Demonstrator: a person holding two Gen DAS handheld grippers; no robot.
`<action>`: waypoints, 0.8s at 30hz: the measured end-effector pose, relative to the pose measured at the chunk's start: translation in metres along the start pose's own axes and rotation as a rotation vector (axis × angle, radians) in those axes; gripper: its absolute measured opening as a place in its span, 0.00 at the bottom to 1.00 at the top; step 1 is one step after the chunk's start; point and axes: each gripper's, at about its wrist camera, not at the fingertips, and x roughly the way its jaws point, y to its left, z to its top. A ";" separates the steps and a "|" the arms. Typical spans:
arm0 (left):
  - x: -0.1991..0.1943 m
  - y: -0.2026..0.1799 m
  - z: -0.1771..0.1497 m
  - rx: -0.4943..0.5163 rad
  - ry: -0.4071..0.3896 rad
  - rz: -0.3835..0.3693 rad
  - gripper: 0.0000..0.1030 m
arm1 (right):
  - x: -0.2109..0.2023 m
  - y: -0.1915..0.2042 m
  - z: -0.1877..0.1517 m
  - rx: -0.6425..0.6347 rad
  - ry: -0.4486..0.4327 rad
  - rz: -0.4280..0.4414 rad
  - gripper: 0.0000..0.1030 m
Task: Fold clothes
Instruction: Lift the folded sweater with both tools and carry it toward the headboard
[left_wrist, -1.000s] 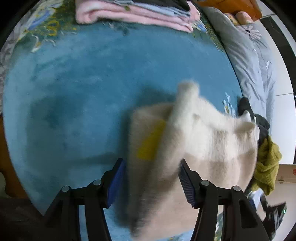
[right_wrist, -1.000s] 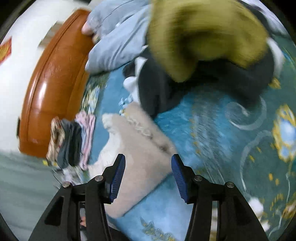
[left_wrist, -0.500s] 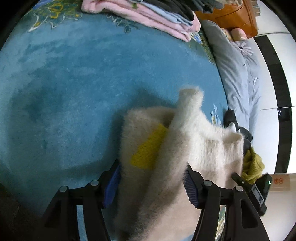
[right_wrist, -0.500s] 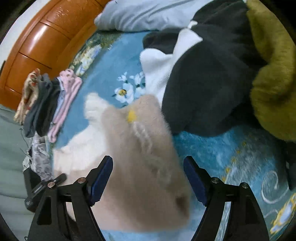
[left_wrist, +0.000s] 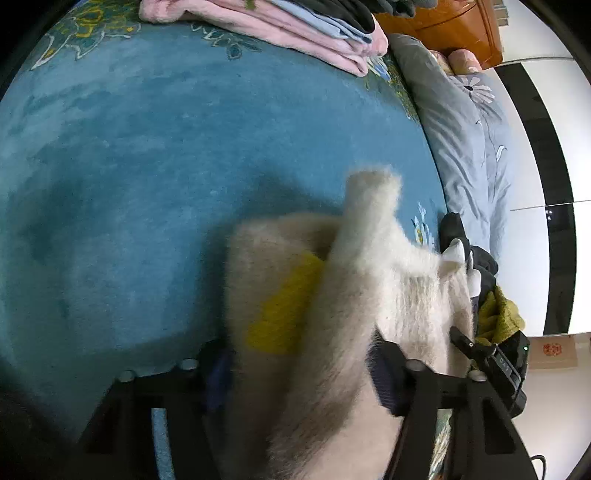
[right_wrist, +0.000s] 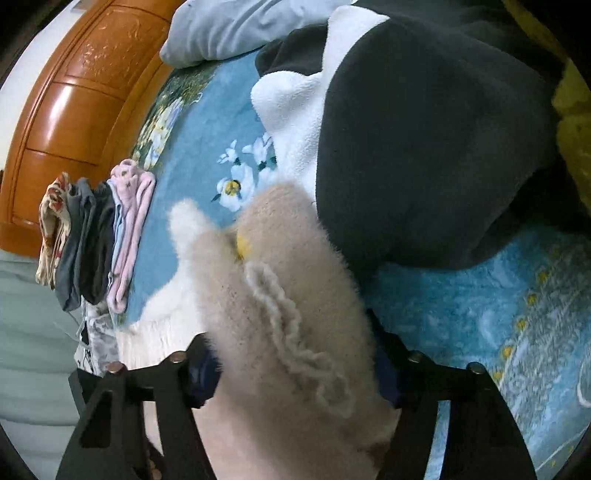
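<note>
Home bedroom, blue floral bedspread (left_wrist: 184, 147), wooden headboard (right_wrist: 74, 110), folded clothes (right_wrist: 92, 240)

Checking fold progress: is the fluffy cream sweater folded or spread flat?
Partly folded: the cream sweater is bunched, one sleeve lying across its body, not spread flat on the blue blanket.

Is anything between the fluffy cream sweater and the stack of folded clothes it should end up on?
Nothing visible. In the left wrist view, bare blue blanket runs from the fluffy cream sweater to the folded stack. The black-and-white garment and olive garment lie off to the other side, away from that path.
</note>
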 end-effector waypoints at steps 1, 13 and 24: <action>-0.001 -0.001 0.001 0.000 -0.004 -0.006 0.48 | -0.002 0.002 -0.001 0.000 -0.003 -0.005 0.54; -0.057 -0.024 -0.025 0.079 -0.111 -0.073 0.35 | -0.060 0.047 -0.031 -0.077 -0.121 0.017 0.33; -0.107 -0.107 -0.063 0.353 -0.129 -0.133 0.35 | -0.165 0.043 -0.087 -0.092 -0.290 0.099 0.33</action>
